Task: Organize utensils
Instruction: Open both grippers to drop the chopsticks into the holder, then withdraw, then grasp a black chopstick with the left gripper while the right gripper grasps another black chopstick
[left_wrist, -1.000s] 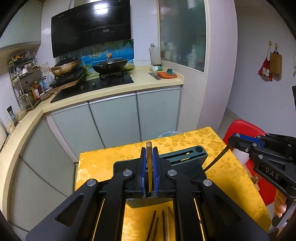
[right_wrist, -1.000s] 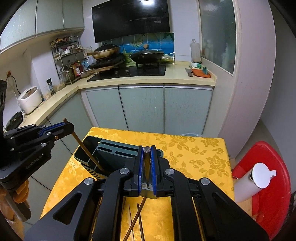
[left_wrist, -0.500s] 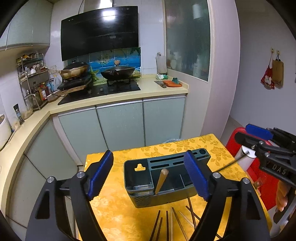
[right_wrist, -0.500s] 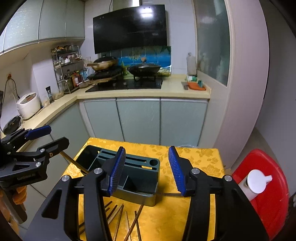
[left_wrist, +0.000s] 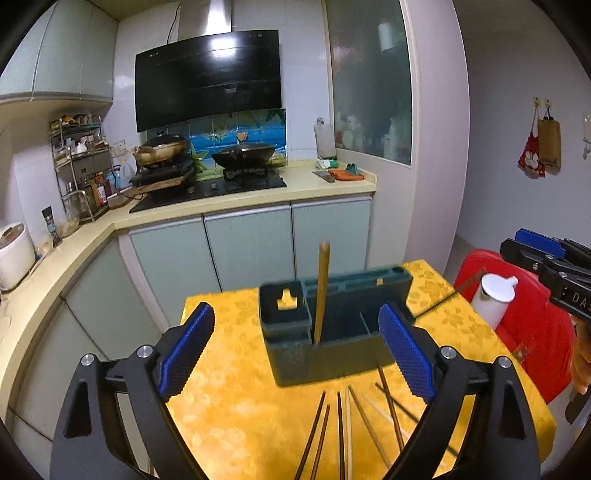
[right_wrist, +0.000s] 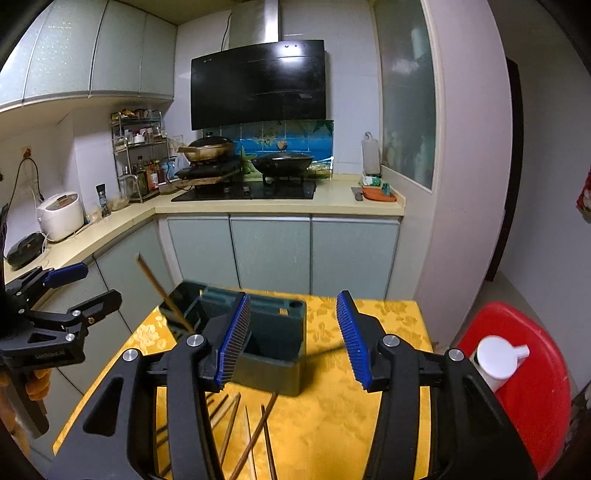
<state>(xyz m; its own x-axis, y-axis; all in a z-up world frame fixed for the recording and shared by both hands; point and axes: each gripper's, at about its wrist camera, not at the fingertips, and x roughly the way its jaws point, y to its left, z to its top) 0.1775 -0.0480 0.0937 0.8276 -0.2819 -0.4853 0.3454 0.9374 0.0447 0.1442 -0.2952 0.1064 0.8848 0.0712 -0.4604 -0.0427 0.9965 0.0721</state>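
1. Left wrist view: the left gripper (left_wrist: 295, 350) is seen with its fingers (left_wrist: 188, 347) spread wide and empty. 1 chopstick (left_wrist: 322, 291) stands nearly upright in the dark utensil holder (left_wrist: 332, 328) on the yellow tabletop (left_wrist: 236, 406). Loose chopsticks (left_wrist: 347, 432) lie before the holder.
2. Right wrist view: the right gripper (right_wrist: 291, 339) is likewise released, holding nothing, above the same holder (right_wrist: 273, 347).
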